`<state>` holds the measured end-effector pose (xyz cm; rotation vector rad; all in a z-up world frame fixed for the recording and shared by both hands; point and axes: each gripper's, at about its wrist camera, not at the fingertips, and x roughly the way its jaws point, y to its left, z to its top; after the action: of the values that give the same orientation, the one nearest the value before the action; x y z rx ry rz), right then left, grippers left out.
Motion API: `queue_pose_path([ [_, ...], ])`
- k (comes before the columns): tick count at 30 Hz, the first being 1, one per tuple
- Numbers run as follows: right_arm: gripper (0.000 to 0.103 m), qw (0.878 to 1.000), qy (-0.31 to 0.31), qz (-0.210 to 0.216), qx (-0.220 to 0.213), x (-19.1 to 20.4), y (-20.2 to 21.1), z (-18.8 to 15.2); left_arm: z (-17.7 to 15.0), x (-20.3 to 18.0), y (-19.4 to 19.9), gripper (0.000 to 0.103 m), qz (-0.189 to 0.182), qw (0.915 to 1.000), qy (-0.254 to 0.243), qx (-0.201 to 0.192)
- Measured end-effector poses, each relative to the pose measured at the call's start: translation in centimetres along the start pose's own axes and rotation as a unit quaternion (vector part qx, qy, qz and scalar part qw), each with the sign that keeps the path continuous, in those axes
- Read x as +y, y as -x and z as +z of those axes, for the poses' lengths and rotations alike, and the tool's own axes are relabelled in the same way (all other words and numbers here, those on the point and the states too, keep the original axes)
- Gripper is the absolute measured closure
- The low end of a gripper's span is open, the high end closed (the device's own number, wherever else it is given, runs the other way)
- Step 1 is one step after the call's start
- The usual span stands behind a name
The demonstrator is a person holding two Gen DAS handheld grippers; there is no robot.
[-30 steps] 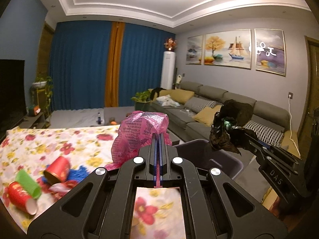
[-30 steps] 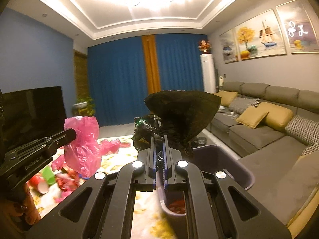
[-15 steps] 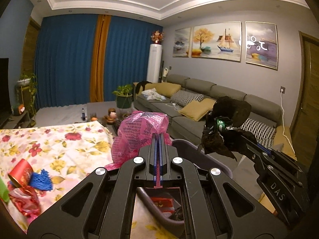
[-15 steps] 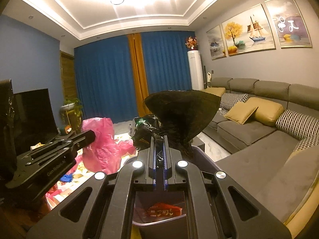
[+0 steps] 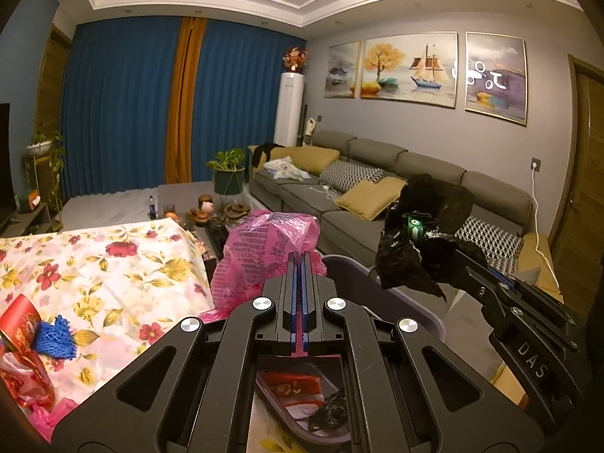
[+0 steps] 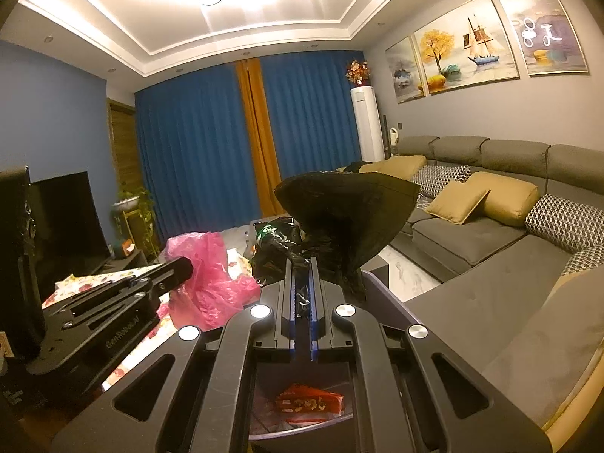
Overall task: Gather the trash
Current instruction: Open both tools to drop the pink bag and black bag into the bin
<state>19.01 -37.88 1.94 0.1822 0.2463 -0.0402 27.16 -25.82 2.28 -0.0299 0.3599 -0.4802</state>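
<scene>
My left gripper [image 5: 301, 258] is shut on a crumpled pink plastic bag [image 5: 264, 253], held above the near rim of a grey bin [image 5: 411, 309]. My right gripper [image 6: 301, 264] is shut on a black plastic bag [image 6: 351, 219] and hangs over the same bin [image 6: 381, 287]. In the left wrist view the right gripper [image 5: 430, 239] comes in from the right with the black bag [image 5: 415, 256] bunched at its tip. In the right wrist view the left gripper [image 6: 187, 266] reaches in from the left with the pink bag [image 6: 211, 283]. A red wrapper [image 6: 309, 404] lies inside the bin.
A table with a floral cloth [image 5: 113, 275] stands to the left, with a red paper cup [image 5: 19, 321], a blue net [image 5: 54, 336] and red wrappers on it. A grey sofa [image 5: 377, 196] with cushions runs along the right wall. A low tea table [image 5: 211, 211] stands behind.
Both grippers have moved right, off the floral table and over the bin, still shut on their bags. The bin's inside now shows under both.
</scene>
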Motion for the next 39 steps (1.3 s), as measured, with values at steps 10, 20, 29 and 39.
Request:
queue_pose_path([
  [10,0.097,1.000,-0.008,0.010,0.008,-0.8,-0.8,0.0,-0.2,-0.9,-1.1,0.102,0.001,0.9999,0.000,0.014],
  [20,0.097,1.000,-0.012,0.013,0.014,-0.8,-1.1,0.4,-0.3,-1.2,-1.8,0.102,-0.001,0.9998,-0.001,0.022],
  [29,0.079,1.000,-0.022,0.009,0.015,-1.1,-1.2,0.3,-0.7,-0.9,-2.3,0.087,-0.011,0.9992,-0.001,0.038],
  [39,0.062,0.999,-0.040,-0.012,0.010,-2.0,-0.5,-0.1,-1.2,-0.5,-1.6,0.033,0.011,0.9995,0.007,0.030],
])
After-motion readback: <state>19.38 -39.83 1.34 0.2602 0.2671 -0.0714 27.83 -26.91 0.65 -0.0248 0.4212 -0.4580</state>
